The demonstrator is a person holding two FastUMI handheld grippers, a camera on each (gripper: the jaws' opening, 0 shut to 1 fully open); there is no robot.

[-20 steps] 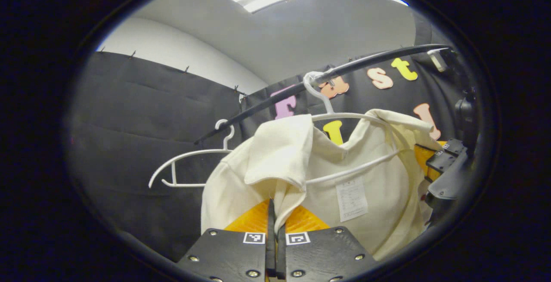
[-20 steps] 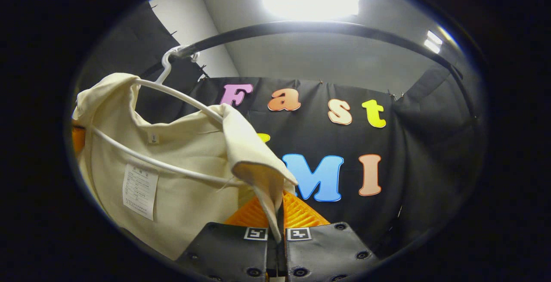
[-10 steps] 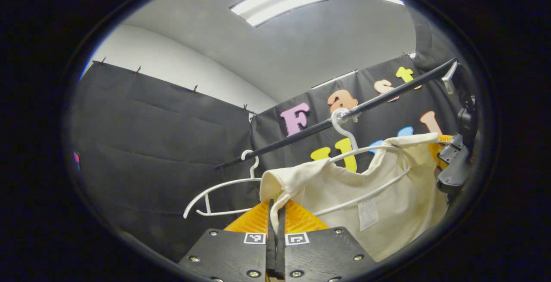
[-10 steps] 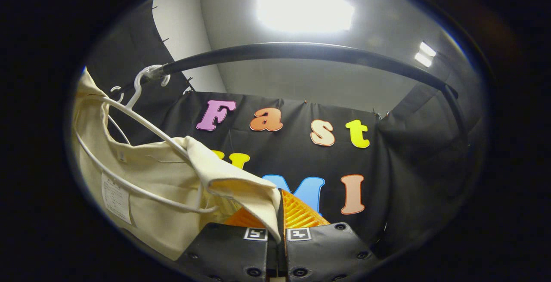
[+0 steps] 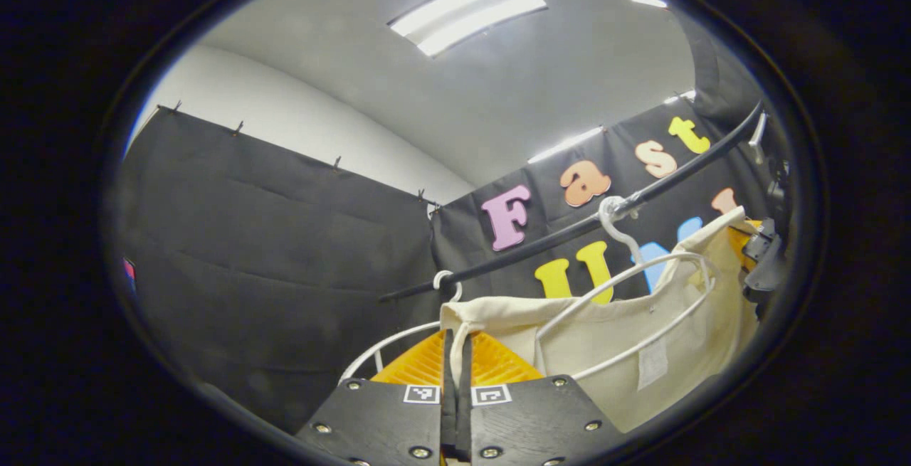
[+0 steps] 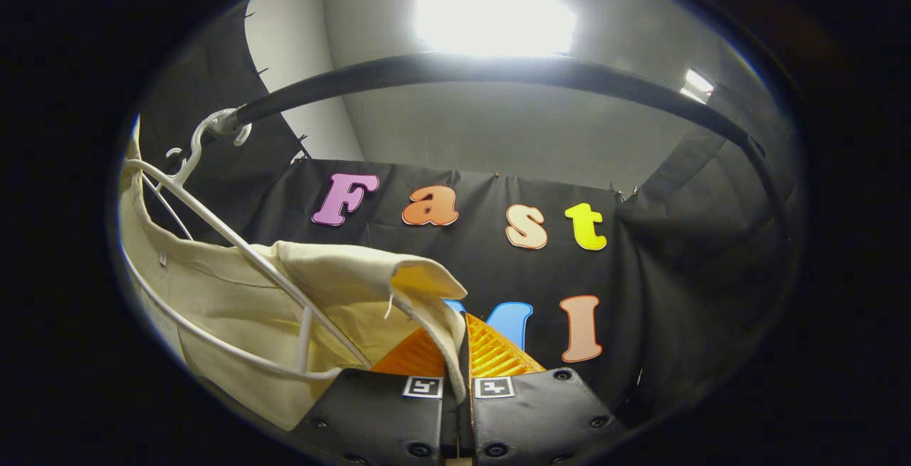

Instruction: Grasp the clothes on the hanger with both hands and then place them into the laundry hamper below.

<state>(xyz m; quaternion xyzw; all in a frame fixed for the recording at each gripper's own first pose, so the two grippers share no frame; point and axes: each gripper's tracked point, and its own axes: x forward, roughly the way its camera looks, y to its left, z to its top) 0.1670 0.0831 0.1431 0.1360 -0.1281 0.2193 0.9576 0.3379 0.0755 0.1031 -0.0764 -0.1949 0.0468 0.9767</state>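
White tag (image 5: 651,373) on cream garment (image 5: 605,338): print unreadable.

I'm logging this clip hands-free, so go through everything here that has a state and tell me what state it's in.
Cream shirt: still partly on its hanger, stretched between both grippers.
White hanger: hooked on the rail, inside the shirt.
Second white hanger: bare, hooked on the rail.
Black rail: in place overhead.
Left gripper: shut on the cream shirt.
Right gripper: shut on the cream shirt.
Ceiling light: on.
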